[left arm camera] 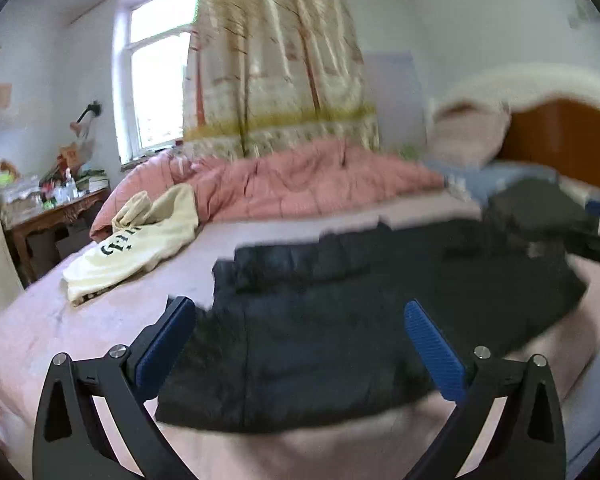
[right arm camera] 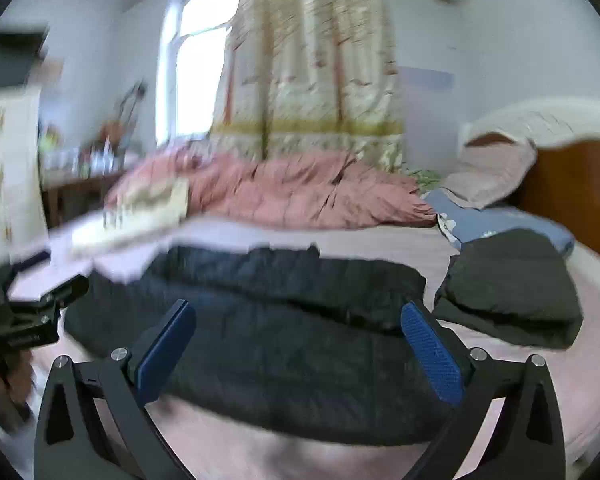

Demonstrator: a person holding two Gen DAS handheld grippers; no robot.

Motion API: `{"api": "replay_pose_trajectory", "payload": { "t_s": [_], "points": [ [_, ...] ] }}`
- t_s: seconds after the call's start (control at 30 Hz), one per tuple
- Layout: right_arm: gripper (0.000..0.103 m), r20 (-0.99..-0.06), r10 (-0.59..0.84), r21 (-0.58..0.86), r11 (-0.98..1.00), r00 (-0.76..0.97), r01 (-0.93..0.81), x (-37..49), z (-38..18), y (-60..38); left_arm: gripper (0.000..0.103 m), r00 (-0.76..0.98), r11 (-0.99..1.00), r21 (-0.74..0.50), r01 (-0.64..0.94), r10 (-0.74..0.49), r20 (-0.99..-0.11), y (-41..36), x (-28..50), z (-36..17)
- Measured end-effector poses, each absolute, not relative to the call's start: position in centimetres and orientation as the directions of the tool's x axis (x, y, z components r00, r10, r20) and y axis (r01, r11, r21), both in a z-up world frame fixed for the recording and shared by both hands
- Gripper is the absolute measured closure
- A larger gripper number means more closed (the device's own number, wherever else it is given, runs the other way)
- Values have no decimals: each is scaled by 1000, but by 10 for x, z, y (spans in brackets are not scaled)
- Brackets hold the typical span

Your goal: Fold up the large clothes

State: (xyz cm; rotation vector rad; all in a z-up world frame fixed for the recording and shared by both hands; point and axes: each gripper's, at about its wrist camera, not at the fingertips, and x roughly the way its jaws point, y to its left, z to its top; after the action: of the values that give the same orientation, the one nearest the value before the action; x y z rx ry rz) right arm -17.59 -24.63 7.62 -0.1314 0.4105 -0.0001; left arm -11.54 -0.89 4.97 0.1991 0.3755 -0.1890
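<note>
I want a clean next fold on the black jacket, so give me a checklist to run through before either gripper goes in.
1. Left gripper open, nothing held: ok.
2. Right gripper open, nothing held: ok.
3. Black jacket lies on the bed: ok.
4. Jacket flat, no bunching: not ok, its far edge looks rolled up.
5. Cream shirt apart from the jacket: ok.
6. Dark folded garment apart from the jacket: cannot tell, blurred.

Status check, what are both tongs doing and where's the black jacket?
Left tongs open, empty. Right tongs open, empty. Black jacket partly folded on bed, ungripped. Cream shirt off to the side.
</note>
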Motion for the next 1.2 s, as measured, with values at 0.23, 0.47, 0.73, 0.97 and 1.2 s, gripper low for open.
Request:
{"api": "replay_pose_trajectory", "payload": {
  "t_s": [0.23,0.47,0.73,0.97,1.2],
  "points": [
    [0,-539,2,-214,967,842,-140,-171,34,-210,3,821,912,245,327,-146,-553,-25,-118,8],
    [1,-734,-127,-336,922,667,-194,-139,-17,-191,3,742,889,303,343,-58,-668,-32,-95,-26],
    [3,-693,-284,-532,821,662,-205,-127,-40,-201,8,647,866,310,393,-21,-762,-24,-59,-46],
    [3,-596,-324,-567,818,735,-100,-120,-49,-201,15,659,912,250,325,-28,-752,-19,-50,-49],
    [88,-564,-296,-528,847,771,-61,-129,-39,-210,93,752,917,263,300,-58,-657,-9,-74,-21]
  ]
}}
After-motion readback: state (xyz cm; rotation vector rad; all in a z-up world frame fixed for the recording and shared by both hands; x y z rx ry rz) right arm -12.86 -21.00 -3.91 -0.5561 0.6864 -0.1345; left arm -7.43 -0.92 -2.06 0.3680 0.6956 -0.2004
